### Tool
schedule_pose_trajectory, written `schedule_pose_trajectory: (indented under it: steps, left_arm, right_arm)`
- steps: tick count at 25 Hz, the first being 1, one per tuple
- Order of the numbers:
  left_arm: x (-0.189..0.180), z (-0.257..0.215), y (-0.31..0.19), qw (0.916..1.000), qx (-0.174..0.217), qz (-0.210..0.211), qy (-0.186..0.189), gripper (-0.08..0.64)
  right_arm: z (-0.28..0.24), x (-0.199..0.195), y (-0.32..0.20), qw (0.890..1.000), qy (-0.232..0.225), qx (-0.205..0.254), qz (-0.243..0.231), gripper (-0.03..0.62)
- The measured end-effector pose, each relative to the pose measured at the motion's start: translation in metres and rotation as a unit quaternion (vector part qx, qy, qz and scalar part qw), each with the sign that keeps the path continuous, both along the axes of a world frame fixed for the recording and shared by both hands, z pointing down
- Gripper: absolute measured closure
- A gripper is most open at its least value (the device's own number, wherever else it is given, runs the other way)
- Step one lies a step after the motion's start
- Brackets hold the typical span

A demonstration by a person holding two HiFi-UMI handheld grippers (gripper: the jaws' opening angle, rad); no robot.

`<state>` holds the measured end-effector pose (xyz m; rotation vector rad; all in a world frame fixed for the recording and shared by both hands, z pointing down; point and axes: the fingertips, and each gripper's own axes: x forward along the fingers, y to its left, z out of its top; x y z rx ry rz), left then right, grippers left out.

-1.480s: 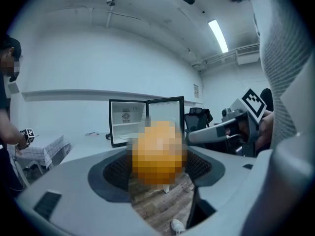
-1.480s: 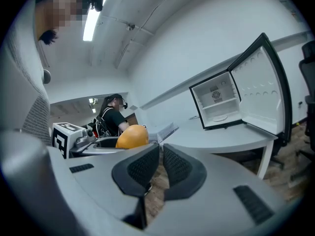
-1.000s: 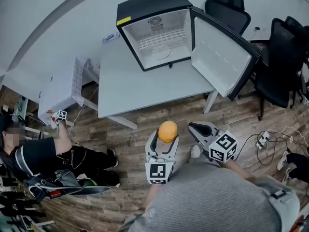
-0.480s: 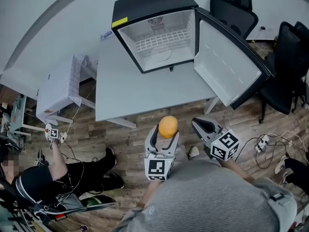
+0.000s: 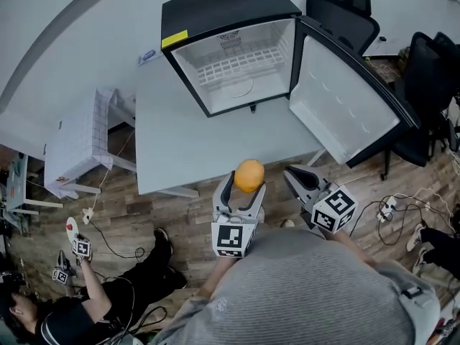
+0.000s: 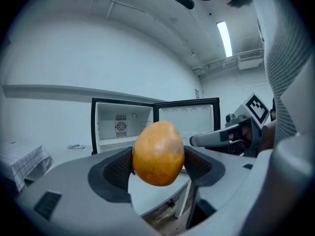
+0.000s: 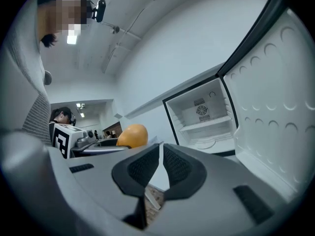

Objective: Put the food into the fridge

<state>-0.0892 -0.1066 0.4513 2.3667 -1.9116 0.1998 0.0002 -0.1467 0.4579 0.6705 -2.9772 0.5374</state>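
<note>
My left gripper (image 5: 247, 182) is shut on an orange-yellow fruit (image 5: 249, 175), held in the air just off the near edge of the grey table (image 5: 187, 139). In the left gripper view the fruit (image 6: 158, 153) fills the gap between both pads. The small black fridge (image 5: 215, 20) stands on the table's far side with its door (image 5: 348, 110) swung open to the right. Its white inside (image 5: 233, 74) shows a wire shelf with no food visible on it. My right gripper (image 5: 293, 180) is shut on nothing, just right of the fruit (image 7: 132, 135).
Black office chairs (image 5: 343, 9) stand behind and right of the fridge door. A white checked side table (image 5: 75, 142) is left of the grey table. A person (image 5: 68, 300) crouches on the wooden floor at lower left. Cables and a power strip (image 5: 392, 208) lie at right.
I have come closer to the table, so fridge and table sit larger and nearer. The fruit stays clamped in the left gripper. The person at lower left has shifted further down and away.
</note>
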Motion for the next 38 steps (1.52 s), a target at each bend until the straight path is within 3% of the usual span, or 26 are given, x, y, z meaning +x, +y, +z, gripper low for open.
schedule_pose_trajectory:
  steps: [13,19,31,38]
  left_arm:
    - [-0.031,0.011,-0.053,0.9996,-0.020,0.019,-0.004,0.232]
    - [-0.038,0.037,-0.077,0.9984,-0.052,0.019,-0.012,0.232]
    - [-0.077,0.077,-0.182,0.9948,-0.079,0.018,-0.062,0.232]
    - [-0.103,0.116,-0.245,0.9900,-0.124,0.009,-0.066,0.232]
  right_arm:
    - [-0.003,-0.029,-0.048,1.000,0.001,-0.001,0.021,0.577]
    - [-0.001,-0.016,-0.054,0.999,0.006,0.007,0.031,0.577]
    - [0.013,0.024,-0.065,0.996,0.027,-0.007,0.083,0.577]
    - [0.017,0.031,-0.069,0.994,0.039,-0.010,0.102,0.577]
